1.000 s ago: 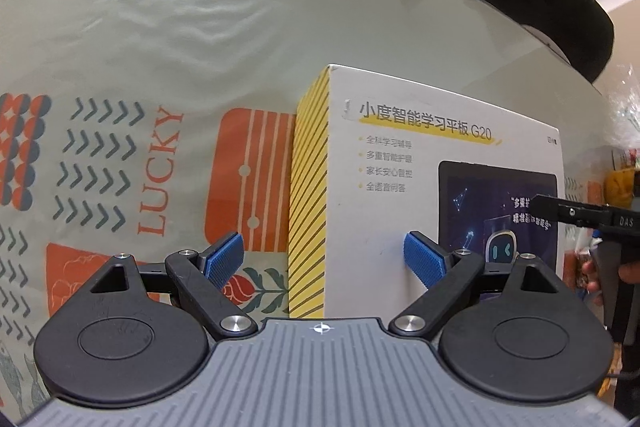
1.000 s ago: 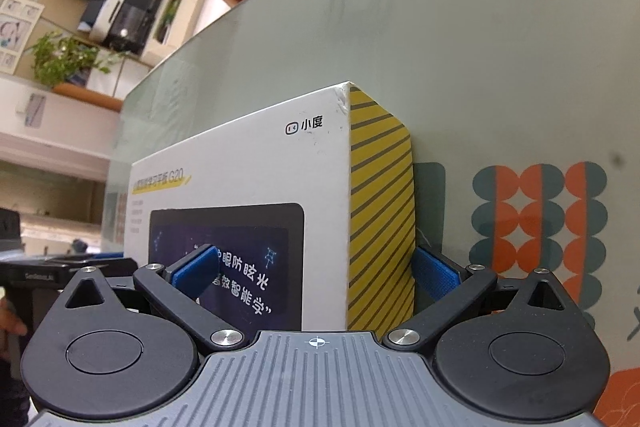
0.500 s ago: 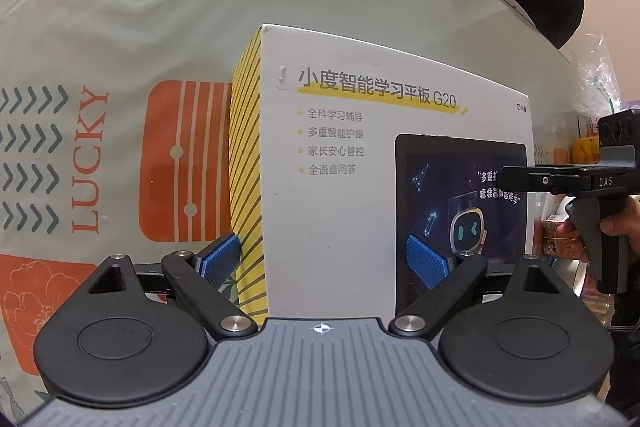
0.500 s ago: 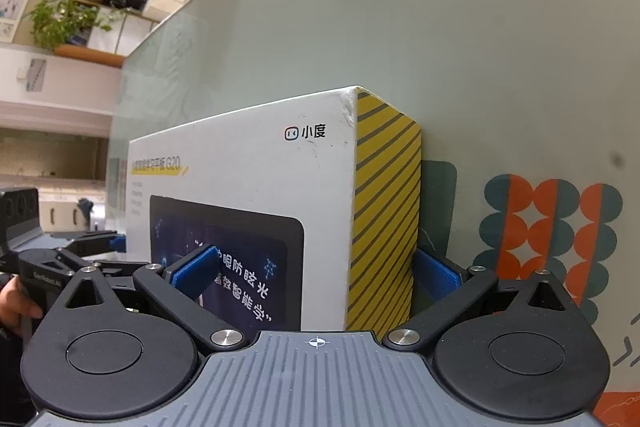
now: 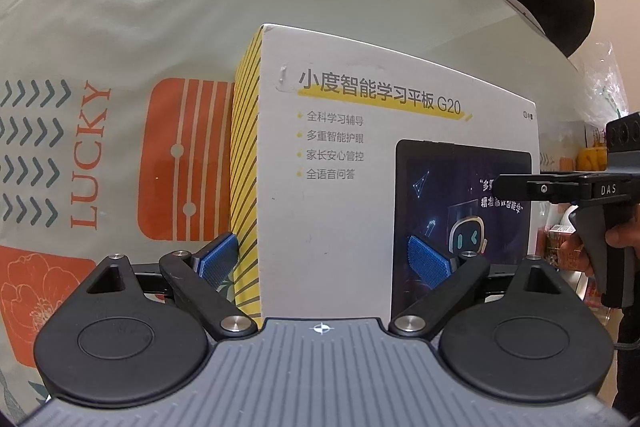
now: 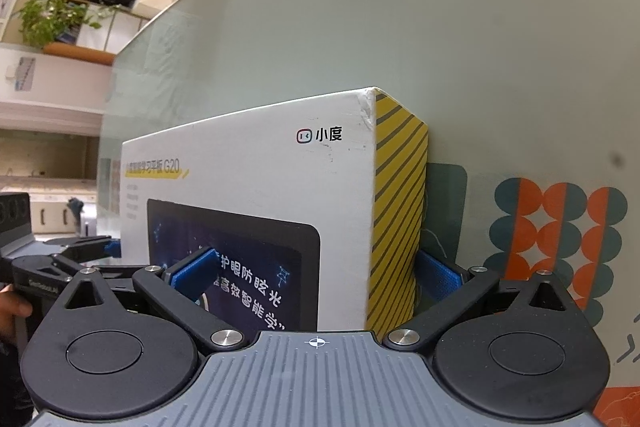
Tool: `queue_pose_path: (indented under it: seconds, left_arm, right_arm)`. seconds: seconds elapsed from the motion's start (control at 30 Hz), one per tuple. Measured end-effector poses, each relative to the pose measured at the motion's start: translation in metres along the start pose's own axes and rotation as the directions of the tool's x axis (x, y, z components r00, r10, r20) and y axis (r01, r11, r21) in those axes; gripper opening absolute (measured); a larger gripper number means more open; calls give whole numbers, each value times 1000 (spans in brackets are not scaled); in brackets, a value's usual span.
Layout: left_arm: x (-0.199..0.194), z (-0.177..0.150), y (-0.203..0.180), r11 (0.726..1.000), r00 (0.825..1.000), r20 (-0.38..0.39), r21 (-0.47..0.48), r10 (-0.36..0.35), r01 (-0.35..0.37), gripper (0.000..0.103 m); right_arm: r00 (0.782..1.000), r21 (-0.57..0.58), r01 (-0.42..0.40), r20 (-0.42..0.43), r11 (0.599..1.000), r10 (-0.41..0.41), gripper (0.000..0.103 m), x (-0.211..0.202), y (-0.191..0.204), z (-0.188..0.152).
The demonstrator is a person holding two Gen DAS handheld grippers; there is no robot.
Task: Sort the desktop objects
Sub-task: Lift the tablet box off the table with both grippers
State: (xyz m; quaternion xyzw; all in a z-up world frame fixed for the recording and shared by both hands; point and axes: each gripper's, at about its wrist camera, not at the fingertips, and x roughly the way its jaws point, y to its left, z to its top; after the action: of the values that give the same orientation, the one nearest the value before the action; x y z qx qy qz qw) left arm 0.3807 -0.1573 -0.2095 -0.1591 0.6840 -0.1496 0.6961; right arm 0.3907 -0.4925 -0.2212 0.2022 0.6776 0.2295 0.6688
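While the box (image 5: 360, 167) stands at frame centre on the table (image 5: 160, 7), the left gripper (image 5: 320, 259) and right gripper (image 6: 320, 275) each straddle one striped end, pads spread, not clamping.

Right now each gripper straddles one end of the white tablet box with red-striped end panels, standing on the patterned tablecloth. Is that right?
Not quite: the end panels of the white cardboard tablet box are yellow with dark stripes, not red, as both wrist views show. The rest holds: the left gripper and right gripper each straddle one end, over the patterned tablecloth.
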Motion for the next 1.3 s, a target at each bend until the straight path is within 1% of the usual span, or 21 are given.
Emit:
queue_pose_path:
  seconds: [0.1,0.33,0.53,0.83,1.03,1.2,1.3]
  left_arm:
    - [1,-1,-1,1000,1000,2,-8,6,-6,103]
    - [1,2,-2,1000,1000,-14,-7,8,-9,103]
    - [1,-1,-4,1000,1000,6,-14,13,-13,103]
    - [1,0,-5,1000,1000,2,-18,11,-11,103]
    - [0,-3,-5,1000,1000,25,-15,8,-8,103]
    - [2,0,0,1000,1000,25,-15,4,-4,103]
    - [0,0,0,1000,1000,13,-17,2,-2,103]
  right_arm:
    - [1000,1,0,22,1000,0,103,-2,-1,-4]
    - [999,33,10,43,999,-11,103,0,3,-5]
    - [999,35,8,51,999,-10,103,2,4,-6]
    - [998,35,3,70,999,-6,103,3,5,-10]
    - [997,36,0,82,999,-3,103,3,5,-12]
    - [996,36,-3,93,999,-1,103,4,5,-14]
    - [995,36,-4,99,999,1,103,4,5,-15]
